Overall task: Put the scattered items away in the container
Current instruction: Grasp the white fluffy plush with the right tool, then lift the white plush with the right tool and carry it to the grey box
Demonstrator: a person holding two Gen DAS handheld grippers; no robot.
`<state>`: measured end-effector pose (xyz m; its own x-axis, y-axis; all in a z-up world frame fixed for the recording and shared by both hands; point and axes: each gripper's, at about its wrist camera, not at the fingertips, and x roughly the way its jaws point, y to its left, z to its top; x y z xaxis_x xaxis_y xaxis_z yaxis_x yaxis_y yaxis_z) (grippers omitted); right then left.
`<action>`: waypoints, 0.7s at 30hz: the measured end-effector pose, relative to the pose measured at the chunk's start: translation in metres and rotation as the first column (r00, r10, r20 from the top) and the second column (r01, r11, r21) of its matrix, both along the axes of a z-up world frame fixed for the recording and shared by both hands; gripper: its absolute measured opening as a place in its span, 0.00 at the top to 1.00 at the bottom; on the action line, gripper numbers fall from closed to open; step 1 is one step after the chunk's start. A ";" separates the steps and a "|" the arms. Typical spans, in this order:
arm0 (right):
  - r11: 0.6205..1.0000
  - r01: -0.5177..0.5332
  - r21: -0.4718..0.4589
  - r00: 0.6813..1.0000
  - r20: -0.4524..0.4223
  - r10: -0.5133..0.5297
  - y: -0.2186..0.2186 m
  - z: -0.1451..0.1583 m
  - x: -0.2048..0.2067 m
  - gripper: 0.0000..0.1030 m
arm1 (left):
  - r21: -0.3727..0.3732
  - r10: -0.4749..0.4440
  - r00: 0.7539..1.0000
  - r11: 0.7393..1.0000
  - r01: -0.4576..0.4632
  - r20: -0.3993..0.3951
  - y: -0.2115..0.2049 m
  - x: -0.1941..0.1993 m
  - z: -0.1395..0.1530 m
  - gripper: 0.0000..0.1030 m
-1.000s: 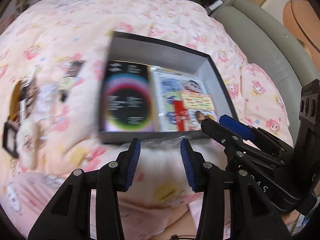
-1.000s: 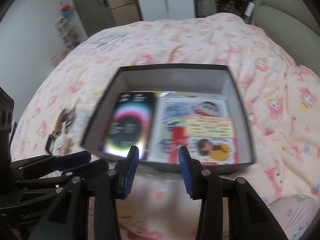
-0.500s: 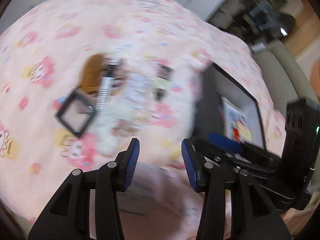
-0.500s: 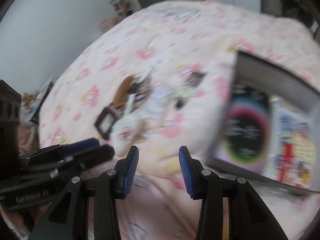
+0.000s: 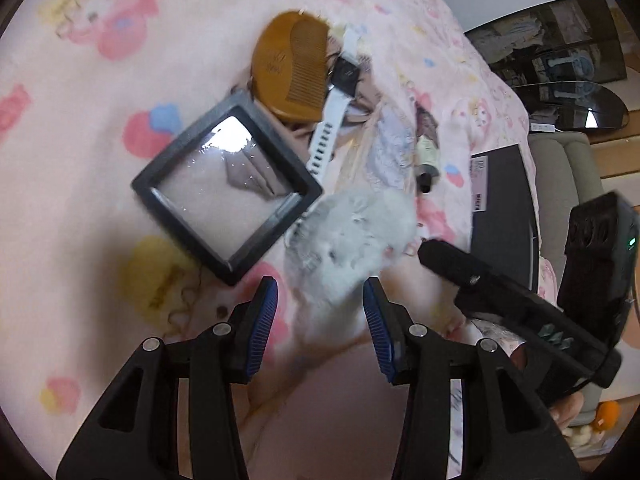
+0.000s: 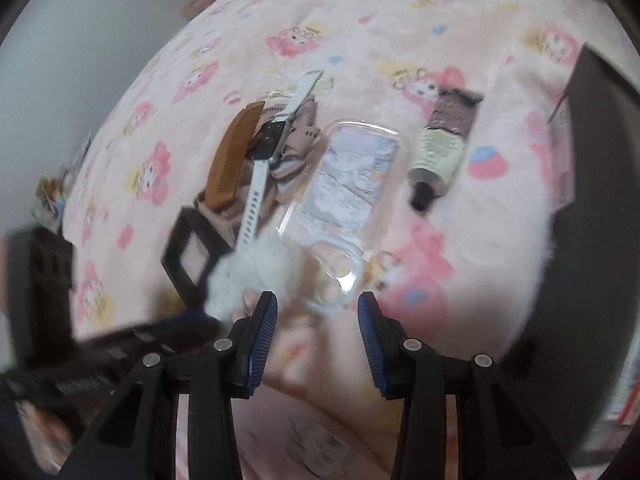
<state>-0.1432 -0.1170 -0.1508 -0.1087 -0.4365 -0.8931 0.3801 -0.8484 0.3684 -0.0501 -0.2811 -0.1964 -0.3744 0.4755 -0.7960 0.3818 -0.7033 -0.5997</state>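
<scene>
Both claws apart, holding nothing. Left claw sits just short of the white fluffy pompom on the bed; right claw is near the clear phone case. Container lies at the right. Best move, likely: straddle the pompom centrally, clamp gently, avoid snagging the black frame or watch.

1. The dark box was cut off by the right edge of the right wrist view, its inside out of sight.
2. The left gripper was smeared by blur in that view.
3. The white fluffy item covered the watch strap's lower end.
</scene>
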 end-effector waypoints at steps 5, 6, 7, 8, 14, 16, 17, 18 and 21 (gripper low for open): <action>0.999 -0.018 0.037 1.000 0.024 0.017 -0.014 -0.018 -0.013 0.62 | 0.061 0.008 1.000 0.998 -0.007 -0.012 -0.003 -0.007 -0.012 0.55; 0.999 -0.018 0.026 0.999 0.034 0.017 -0.014 -0.021 -0.015 0.62 | 0.079 0.015 1.000 0.997 -0.014 -0.014 -0.003 -0.007 -0.015 0.55; 1.000 -0.016 0.014 0.999 0.043 0.015 -0.014 -0.023 -0.016 0.61 | 0.099 0.023 1.000 0.995 -0.022 -0.017 -0.004 -0.006 -0.018 0.55; 1.000 -0.013 0.007 0.999 0.049 0.013 -0.014 -0.025 -0.017 0.59 | 0.121 0.034 0.999 0.992 -0.031 -0.020 -0.005 -0.006 -0.020 0.55; 0.986 -0.047 -0.160 0.992 0.108 0.065 -0.017 -0.021 -0.012 0.64 | 0.166 0.062 0.995 0.985 -0.047 -0.082 0.001 -0.004 -0.003 0.69; 0.984 -0.052 -0.171 0.995 0.075 0.065 -0.014 -0.010 -0.008 0.65 | 0.130 0.046 0.994 0.991 -0.032 -0.104 0.008 -0.005 0.012 0.69; 0.982 -0.047 -0.183 0.996 0.059 0.059 -0.010 -0.002 -0.005 0.65 | 0.114 0.033 0.991 0.993 -0.019 -0.128 0.013 -0.004 0.025 0.69; 0.979 -0.041 -0.201 0.998 0.037 0.049 -0.004 0.010 -0.001 0.65 | 0.104 0.020 0.988 0.995 -0.005 -0.152 0.018 -0.003 0.036 0.69; 0.970 -0.022 -0.241 0.999 -0.034 0.015 0.021 0.047 0.011 0.65 | 0.088 -0.034 0.974 0.995 0.055 -0.224 0.041 -0.001 0.070 0.69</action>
<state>-0.1320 -0.0956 -0.1038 -0.1249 -0.6407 -0.7576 0.4093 -0.7288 0.5489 -0.0513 -0.2398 -0.1265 -0.5132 0.5638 -0.6472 0.2016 -0.6538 -0.7294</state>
